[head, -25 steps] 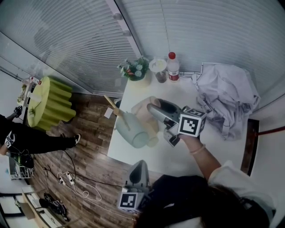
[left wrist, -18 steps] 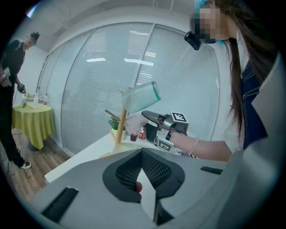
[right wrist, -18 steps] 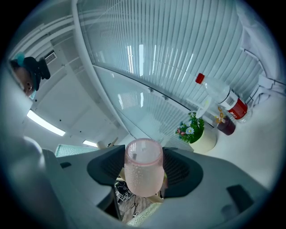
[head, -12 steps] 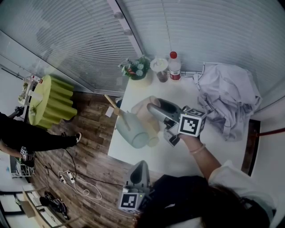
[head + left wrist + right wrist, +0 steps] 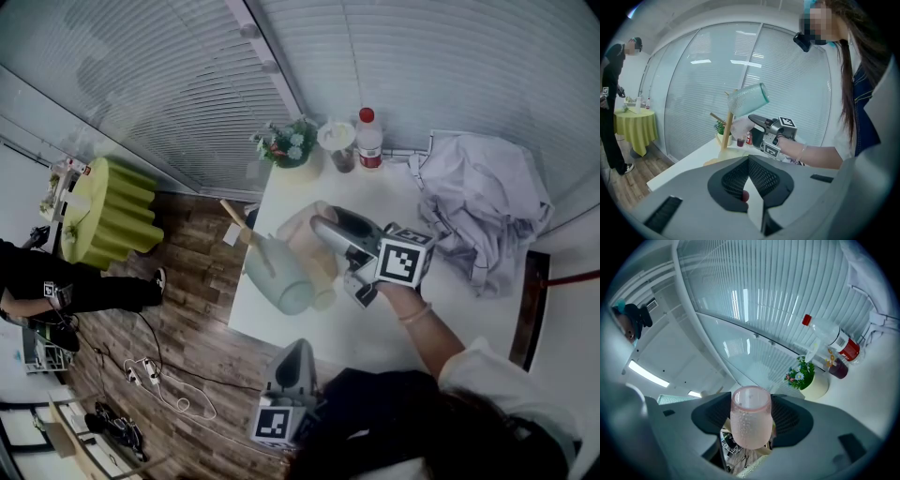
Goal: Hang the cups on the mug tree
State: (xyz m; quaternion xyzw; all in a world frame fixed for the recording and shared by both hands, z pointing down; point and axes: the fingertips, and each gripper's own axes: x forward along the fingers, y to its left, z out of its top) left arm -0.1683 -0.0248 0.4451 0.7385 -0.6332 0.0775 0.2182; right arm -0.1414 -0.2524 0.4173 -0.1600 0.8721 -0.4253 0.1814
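Note:
A wooden mug tree [image 5: 246,233] stands at the white table's [image 5: 375,328] left edge, and a pale teal cup [image 5: 281,277] hangs tilted on it. My right gripper [image 5: 321,232] is shut on a pink dimpled cup [image 5: 304,234], held up against the tree beside the teal cup. In the right gripper view the pink cup [image 5: 751,423] sits between the jaws with its rim facing out. My left gripper [image 5: 293,350] hangs low in front of the table edge, shut and holding nothing. Its own view shows the teal cup [image 5: 748,99], the tree [image 5: 726,131] and the right gripper [image 5: 761,124] ahead.
At the table's far end stand a potted plant [image 5: 286,145], a glass with a dark drink [image 5: 335,146] and a red-capped bottle [image 5: 367,141]. A crumpled white cloth [image 5: 483,202] covers the far right. On the wooden floor to the left are a green-covered table [image 5: 103,211], a person [image 5: 66,291] and cables [image 5: 159,384].
Both grippers and the cups have stayed where they were. Only the person on the floor at the left has shifted.

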